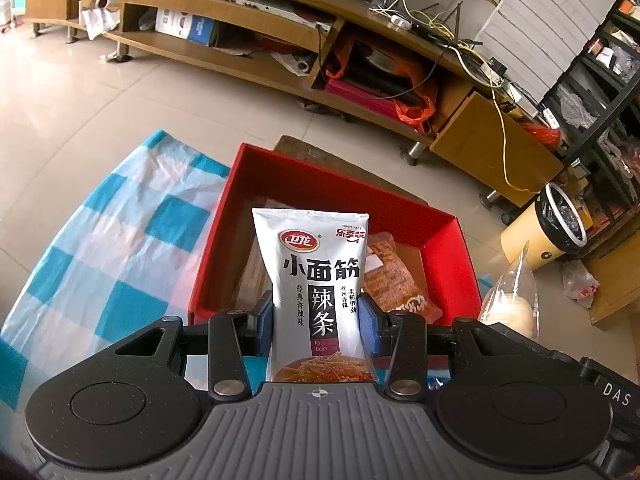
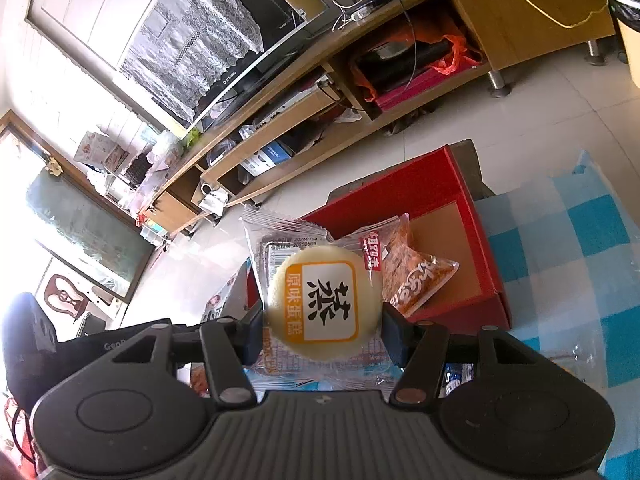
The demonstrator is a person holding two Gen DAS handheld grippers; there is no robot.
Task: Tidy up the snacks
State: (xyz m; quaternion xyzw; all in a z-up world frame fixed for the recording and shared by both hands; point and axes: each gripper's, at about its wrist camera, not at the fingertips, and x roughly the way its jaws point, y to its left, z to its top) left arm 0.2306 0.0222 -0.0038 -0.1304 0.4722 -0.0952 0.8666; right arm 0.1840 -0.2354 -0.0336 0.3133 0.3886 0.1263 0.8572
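My left gripper (image 1: 318,316) is shut on a white latiao snack bag (image 1: 316,276) and holds it upright over the near edge of the red box (image 1: 400,200). An orange snack packet (image 1: 394,276) lies inside the box. My right gripper (image 2: 322,320) is shut on a clear-wrapped steamed cake (image 2: 324,300) and holds it above the near left corner of the red box (image 2: 472,240), where the orange snack packet (image 2: 408,276) lies. The cake's wrapper also shows at the right in the left wrist view (image 1: 510,304).
The box sits on a table with a blue-and-white checked cloth (image 1: 104,248), also in the right wrist view (image 2: 576,264). Behind is a tiled floor, a long wooden TV stand (image 1: 280,40) and a yellow bin (image 1: 548,228) at the right.
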